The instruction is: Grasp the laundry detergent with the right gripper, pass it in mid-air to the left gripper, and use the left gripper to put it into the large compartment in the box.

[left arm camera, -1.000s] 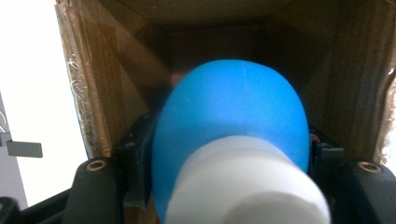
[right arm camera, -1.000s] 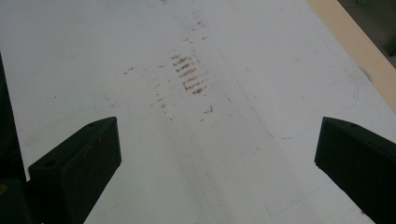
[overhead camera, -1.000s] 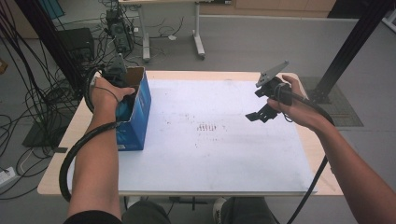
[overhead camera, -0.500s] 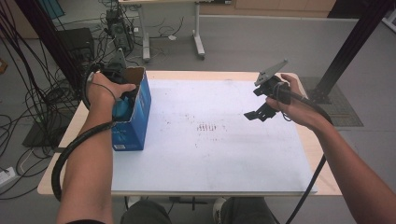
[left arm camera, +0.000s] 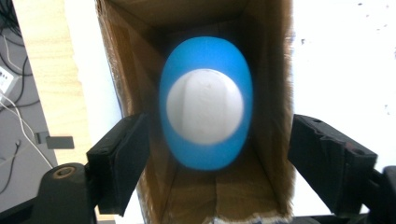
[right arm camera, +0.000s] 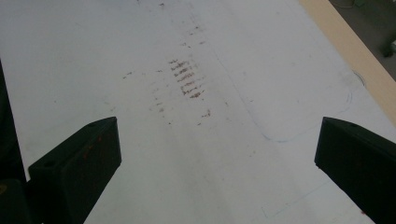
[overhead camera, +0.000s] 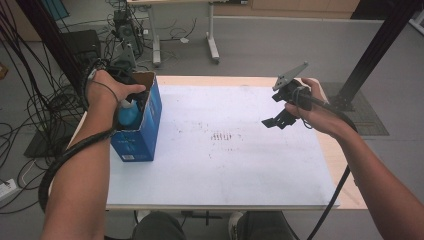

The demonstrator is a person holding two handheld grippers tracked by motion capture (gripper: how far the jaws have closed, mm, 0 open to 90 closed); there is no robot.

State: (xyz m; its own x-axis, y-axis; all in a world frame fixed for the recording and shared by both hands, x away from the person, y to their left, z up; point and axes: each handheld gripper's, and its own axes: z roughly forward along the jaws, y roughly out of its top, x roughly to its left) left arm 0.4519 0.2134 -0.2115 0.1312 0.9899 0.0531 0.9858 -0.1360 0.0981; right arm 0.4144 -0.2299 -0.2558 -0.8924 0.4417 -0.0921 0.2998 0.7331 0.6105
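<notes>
A blue cardboard box stands open-topped at the table's left edge. Inside it is a blue bottle with a white cap, blurred in the left gripper view. My left gripper hangs right above the box mouth under the person's left hand. Its jaws are open wide, one on each side of the box walls, and are not touching the bottle. My right gripper is held above the right side of the white sheet, open, with nothing between its jaws.
Brown smudge marks sit mid-sheet, also under the right gripper. The wooden table edge runs along the right. Cables lie on the floor left, a black post stands at back right, and desk legs are behind.
The left hand has shifted slightly over the box and the bottle sits low inside it, apart from the jaws. The right gripper has barely moved.
</notes>
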